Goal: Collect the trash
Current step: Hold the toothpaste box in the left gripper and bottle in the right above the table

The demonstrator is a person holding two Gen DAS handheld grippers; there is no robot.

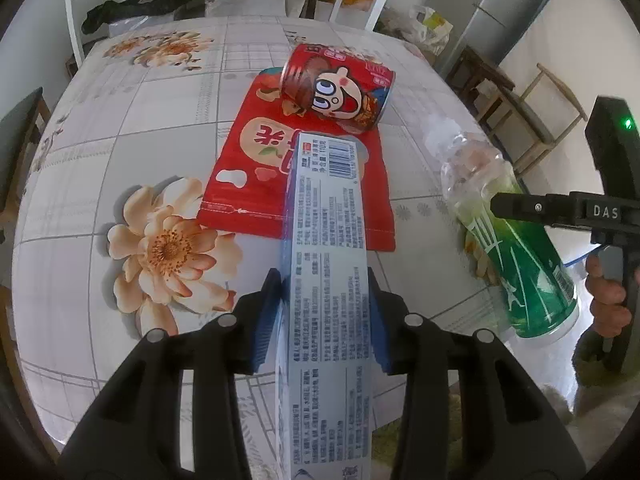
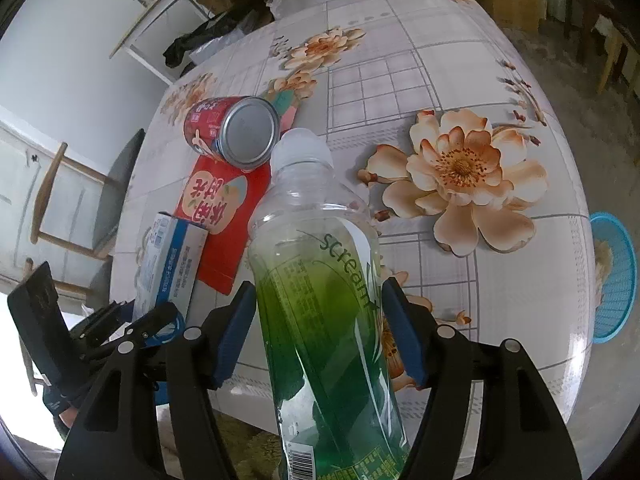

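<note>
Trash in both: left hand-held gripper (image 1: 324,316) clamped on toothpaste box (image 1: 326,240), right hand-held gripper (image 2: 320,332) clamped on green bottle (image 2: 320,280). Both lifted off worktop (image 2: 460,80), likely for blue basket (image 2: 614,276) at its right edge.

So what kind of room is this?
Probably a home dining room or kitchen. The table has a flowery cloth, wooden chairs stand around it, and a fridge stands by the wall. The bottle and box are held.

One long blue box (image 1: 326,280), one green plastic bottle (image 2: 320,300), one red can (image 1: 340,88), one flat red pouch (image 1: 248,176), one blue basket (image 2: 614,276), two grippers, possibly two wooden chairs behind.
</note>
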